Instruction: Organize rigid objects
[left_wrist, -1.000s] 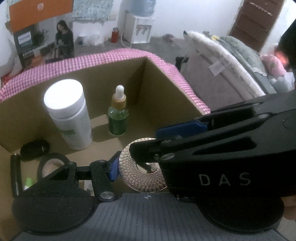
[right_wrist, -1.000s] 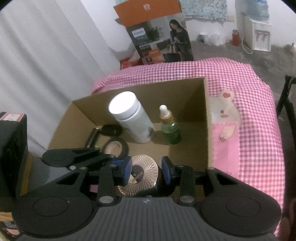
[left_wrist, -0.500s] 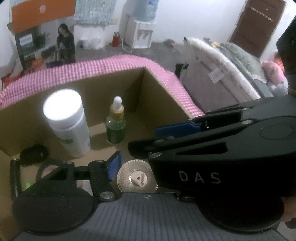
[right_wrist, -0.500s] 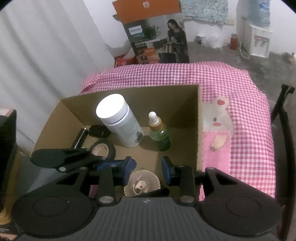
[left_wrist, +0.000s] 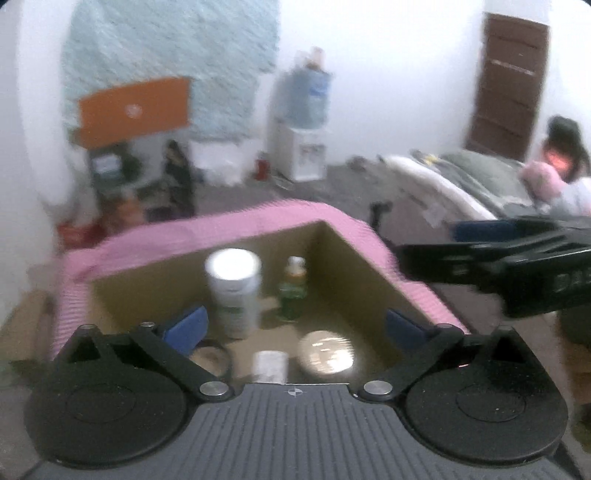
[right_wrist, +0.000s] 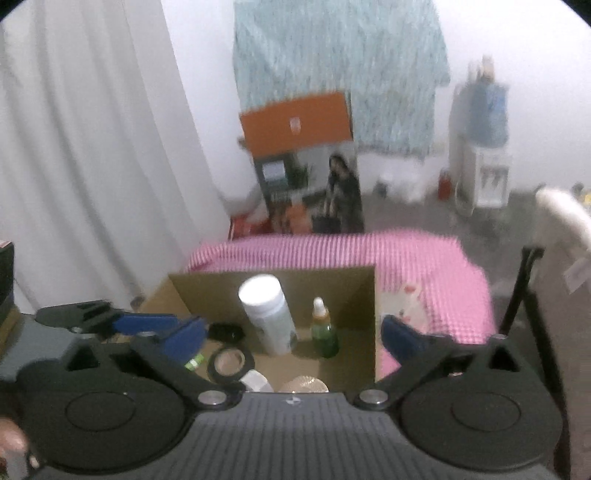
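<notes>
Box mouth: open-topped brown cardboard box (right_wrist: 364, 314), open from above.
Back of floor: upright white cylindrical bottle (right_wrist: 267, 314) and green glass dropper bottle (right_wrist: 324, 332) stand side by side.
Front of floor: flat gold ribbed disc (left_wrist: 325, 352), black-rimmed round compact (right_wrist: 231, 361).

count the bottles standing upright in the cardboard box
2. The white bottle stands near the back wall of the cardboard box; the green dropper bottle stands just right of it. The gripper bodies may hide others at the box's near edge.

Open tongs (left_wrist: 293, 326) above cardboard box (left_wrist: 354, 266)
</notes>
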